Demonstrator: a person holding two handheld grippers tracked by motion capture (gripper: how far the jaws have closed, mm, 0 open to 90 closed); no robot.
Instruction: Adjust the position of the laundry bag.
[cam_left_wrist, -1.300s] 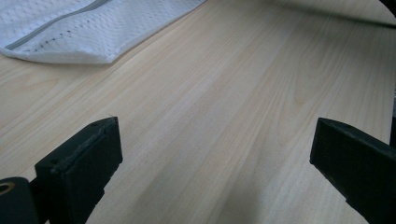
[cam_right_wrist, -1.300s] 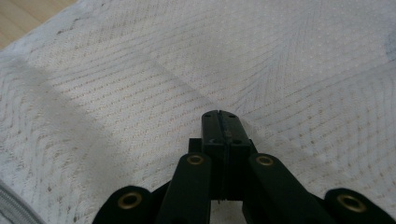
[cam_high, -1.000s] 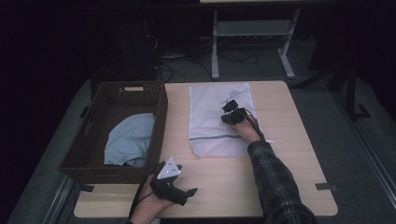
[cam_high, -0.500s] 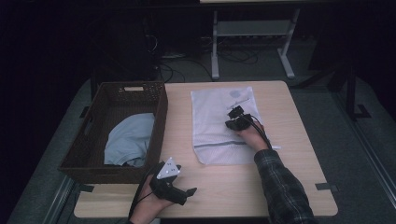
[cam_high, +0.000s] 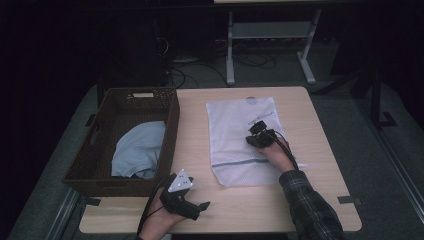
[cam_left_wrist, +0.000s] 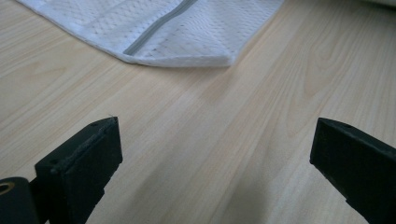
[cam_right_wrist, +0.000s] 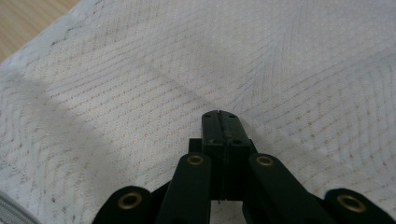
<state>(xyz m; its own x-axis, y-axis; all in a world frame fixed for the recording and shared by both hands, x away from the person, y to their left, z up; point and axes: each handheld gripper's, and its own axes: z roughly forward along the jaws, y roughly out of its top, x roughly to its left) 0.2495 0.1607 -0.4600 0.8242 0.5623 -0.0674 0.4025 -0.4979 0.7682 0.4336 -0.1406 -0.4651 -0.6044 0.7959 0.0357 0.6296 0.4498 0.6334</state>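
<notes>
The right gripper (cam_high: 256, 131) is drawing back toward the lower right of the high view: a second ago it was sitting near the upper right part of the white mesh laundry bag (cam_high: 235, 125), half a second ago it was lower, and now it is resting over the bag's right-hand middle, just above the grey zipper line (cam_high: 239, 163). The bag itself is lying flat in the centre-right of the wooden table (cam_high: 310, 200), and its outline is looking much the same across the three moments, perhaps a little straighter along the top edge. In the right gripper view the jaws are pressed fully together with no fabric visibly pinched between the tips (cam_right_wrist: 220, 122); mesh is lying beneath them. My reading is that this is a smoothing stroke over the bag rather than a pull on it, so the bag is being laid out flat.

The left gripper (cam_high: 192, 207) is staying put at the lower middle of the high view, beside the front corner of the brown wicker basket (cam_high: 100, 130), which is holding a light blue garment (cam_high: 137, 150). Its jaws are spread wide and holding nothing, with the bag's near corner (cam_left_wrist: 205, 58) lying ahead of them, well apart.
</notes>
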